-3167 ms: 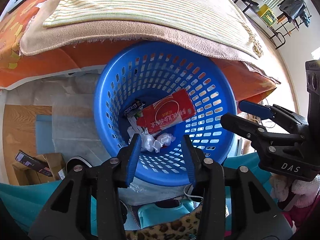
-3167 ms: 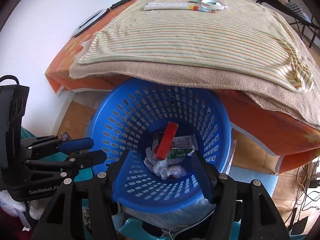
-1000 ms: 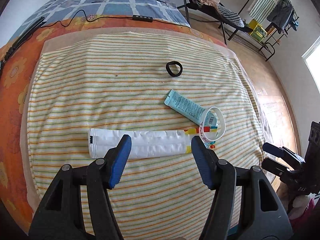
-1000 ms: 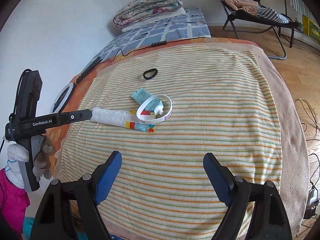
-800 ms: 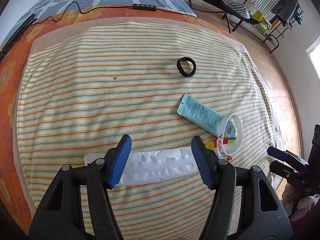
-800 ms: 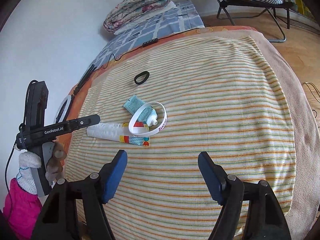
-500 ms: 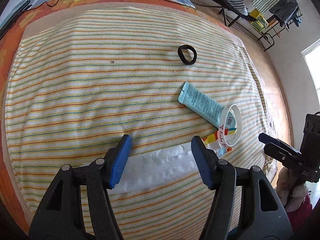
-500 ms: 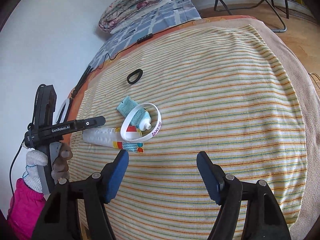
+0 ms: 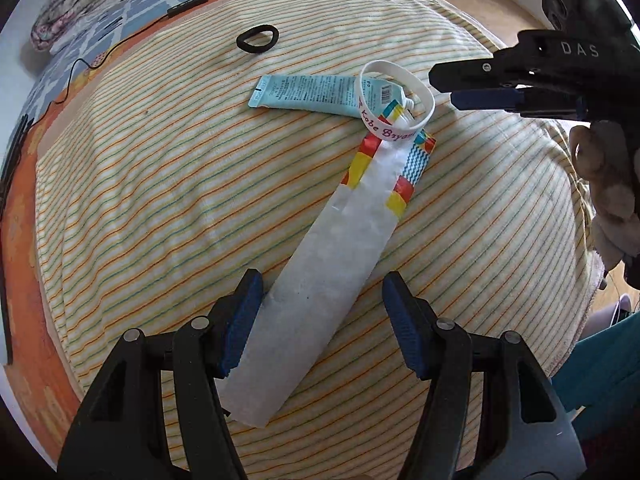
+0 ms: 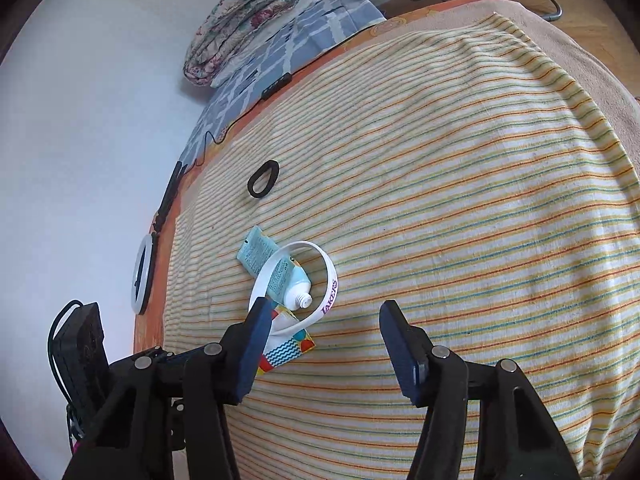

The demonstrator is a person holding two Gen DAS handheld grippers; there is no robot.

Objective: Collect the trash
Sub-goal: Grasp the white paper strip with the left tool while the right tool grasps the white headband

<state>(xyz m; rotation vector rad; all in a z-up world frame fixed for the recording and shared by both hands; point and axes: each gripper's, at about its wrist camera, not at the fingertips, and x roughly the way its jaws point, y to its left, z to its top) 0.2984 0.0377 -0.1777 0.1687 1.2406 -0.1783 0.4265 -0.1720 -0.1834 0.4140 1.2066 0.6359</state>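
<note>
The bed cover (image 9: pixel 160 184) is cream with thin orange, yellow and green stripes over an orange sheet (image 9: pixel 24 280). The long wrapper (image 9: pixel 320 292) is white, its end blocked red, yellow and blue zigzag. The tube (image 9: pixel 304 94) is pale turquoise, the wristband (image 10: pixel 328 280) white with purple lettering, the hair tie (image 9: pixel 257 39) black.

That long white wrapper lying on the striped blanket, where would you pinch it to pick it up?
Probably the plain near end of the wrapper, from above, fingers across its narrow width. It lies flat, so a side approach finds no edge. The far colourful end sits under the wristband and tube. The left gripper already straddles it, open.
</note>
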